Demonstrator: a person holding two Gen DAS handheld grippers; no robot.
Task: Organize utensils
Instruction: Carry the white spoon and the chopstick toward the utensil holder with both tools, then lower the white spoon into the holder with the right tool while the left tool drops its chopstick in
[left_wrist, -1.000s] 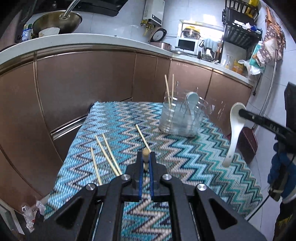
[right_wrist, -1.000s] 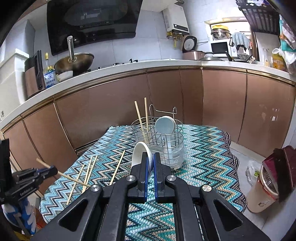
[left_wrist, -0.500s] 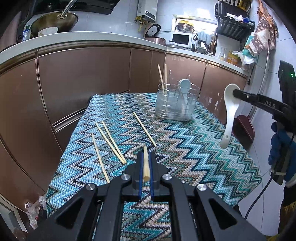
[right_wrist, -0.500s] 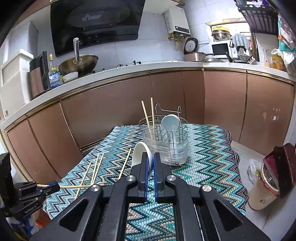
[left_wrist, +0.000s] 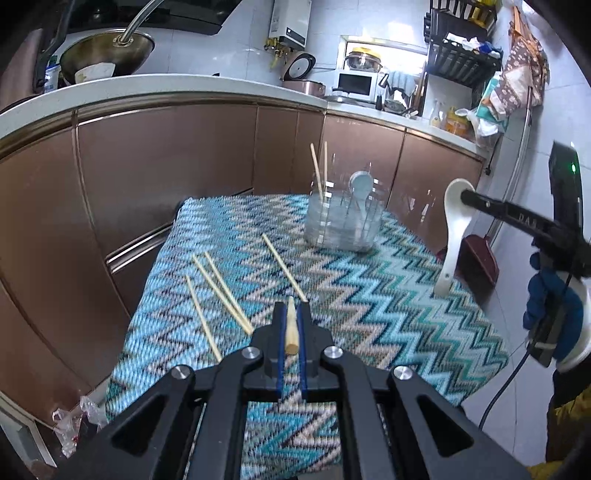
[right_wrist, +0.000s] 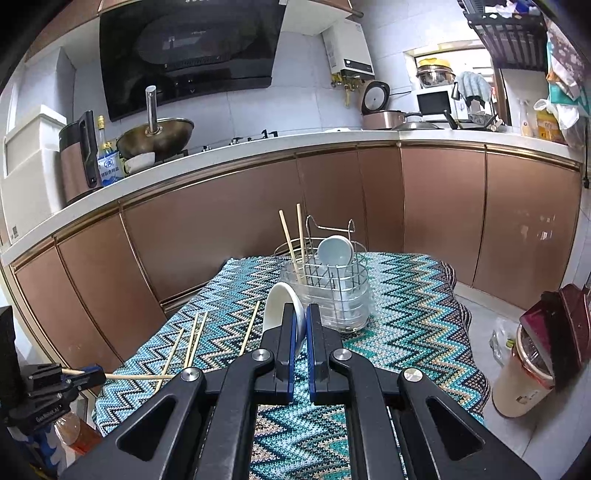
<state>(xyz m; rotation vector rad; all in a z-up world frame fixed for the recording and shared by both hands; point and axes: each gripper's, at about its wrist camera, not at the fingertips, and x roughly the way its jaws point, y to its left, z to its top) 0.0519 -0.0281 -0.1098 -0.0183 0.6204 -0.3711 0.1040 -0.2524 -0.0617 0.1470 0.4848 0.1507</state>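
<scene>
While the left gripper (left_wrist: 291, 317) is clenched on a chopstick (left_wrist: 291, 326), the right gripper (right_wrist: 300, 314) grasps a white spoon (right_wrist: 281, 308); both hang above the zigzag tablecloth (left_wrist: 369, 295), near the wire utensil holder (right_wrist: 325, 284).

both grippers have drawn back and up from the wire utensil holder (right_wrist: 325, 280), which sits smaller and farther off. the left gripper (left_wrist: 291, 325) has carried its chopstick (left_wrist: 291, 326) away, and the right gripper (right_wrist: 300, 328) its white spoon (right_wrist: 280, 306).
</scene>
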